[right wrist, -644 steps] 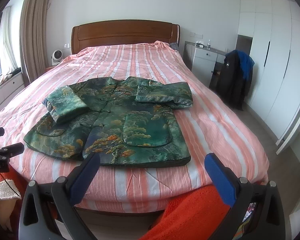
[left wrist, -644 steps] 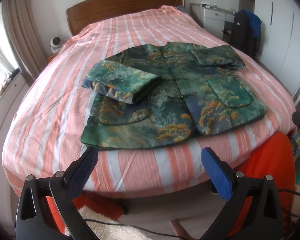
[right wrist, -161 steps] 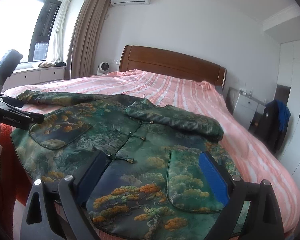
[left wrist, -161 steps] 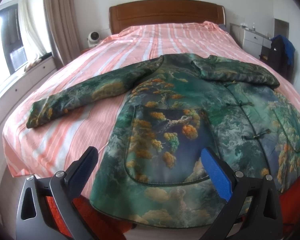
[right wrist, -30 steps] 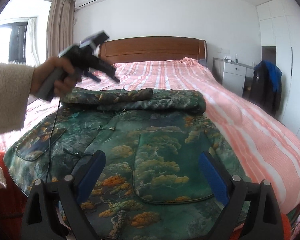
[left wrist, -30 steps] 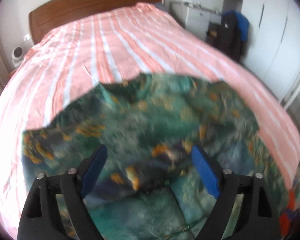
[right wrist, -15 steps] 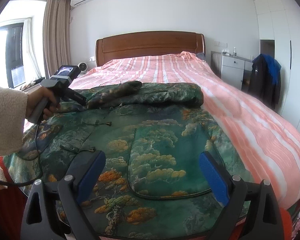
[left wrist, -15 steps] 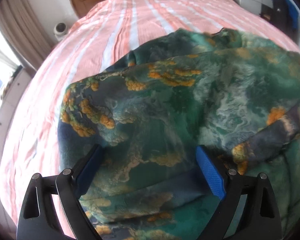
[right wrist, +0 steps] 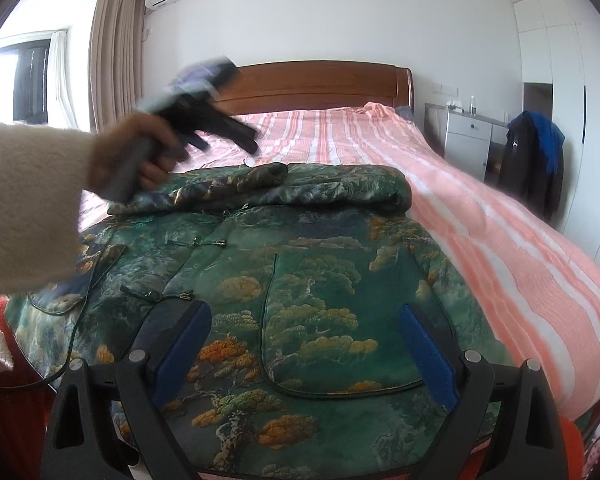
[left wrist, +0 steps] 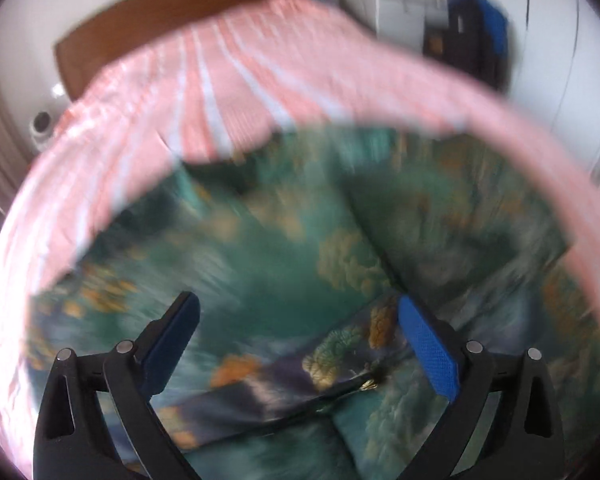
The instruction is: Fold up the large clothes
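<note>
Nearby, a dark coat (right wrist: 534,164) hangs beside the white cabinet (right wrist: 468,140).

The left claw (right wrist: 224,140), gripped by a cream-sleeved left hand (right wrist: 140,160), has just been opening, nothing between its jaws; the right claw (right wrist: 304,340) gapes.

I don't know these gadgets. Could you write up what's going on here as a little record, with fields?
place: bedroom, bed with pink striped cover
garment: green patterned jacket lying front up, buttoned
sleeves: both folded across the chest near the collar
left hand-held gripper: above the folded sleeves, jaws just opened wider, nothing between them
right hand-held gripper: over the hem, jaws open, empty
person: cream fleece sleeve visible
background: white cabinet, dark coat
</note>
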The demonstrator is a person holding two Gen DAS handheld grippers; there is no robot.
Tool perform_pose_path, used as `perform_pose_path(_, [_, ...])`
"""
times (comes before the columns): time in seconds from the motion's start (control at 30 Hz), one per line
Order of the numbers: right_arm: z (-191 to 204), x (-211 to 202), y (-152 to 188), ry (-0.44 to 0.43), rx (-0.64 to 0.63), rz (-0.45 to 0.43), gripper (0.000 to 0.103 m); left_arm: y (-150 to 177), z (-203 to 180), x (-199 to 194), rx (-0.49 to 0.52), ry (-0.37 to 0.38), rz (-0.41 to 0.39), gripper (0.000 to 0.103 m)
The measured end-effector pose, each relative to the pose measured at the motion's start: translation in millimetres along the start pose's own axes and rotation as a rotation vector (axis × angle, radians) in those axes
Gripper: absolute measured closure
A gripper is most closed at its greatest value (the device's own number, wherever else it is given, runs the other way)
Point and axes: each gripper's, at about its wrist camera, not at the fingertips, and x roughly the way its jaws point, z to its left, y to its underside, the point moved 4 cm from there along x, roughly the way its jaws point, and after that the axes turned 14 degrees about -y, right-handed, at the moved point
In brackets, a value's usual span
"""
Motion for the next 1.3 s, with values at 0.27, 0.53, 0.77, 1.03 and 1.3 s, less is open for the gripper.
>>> perform_pose_path(0.27, [-9,-6,-2,0.012,0.032,-0.016,0.009,-5,19,-28,-0.062,0.044,-0.047,0.003])
perform_pose_path(0.53, [-12,6,3,-0.008,0.073,0.035,0.009,-32,46,8,-0.180,-0.009,0.019,0.002])
perform_pose_path(0.77, [-13,0,2,0.007,0.069,0.017,0.009,-9,41,29,-0.232,-0.084,0.057,0.003])
perform_pose_path(1.03, [-12,-2,-1,-0.015,0.077,0.000,0.009,41,104,-96,-0.099,-0.146,-0.136,0.003])
perform_pose_path(1.3, [-9,-4,-3,-0.024,0.074,-0.019,0.009,133,209,-200,0.062,-0.411,-0.057,0.003])
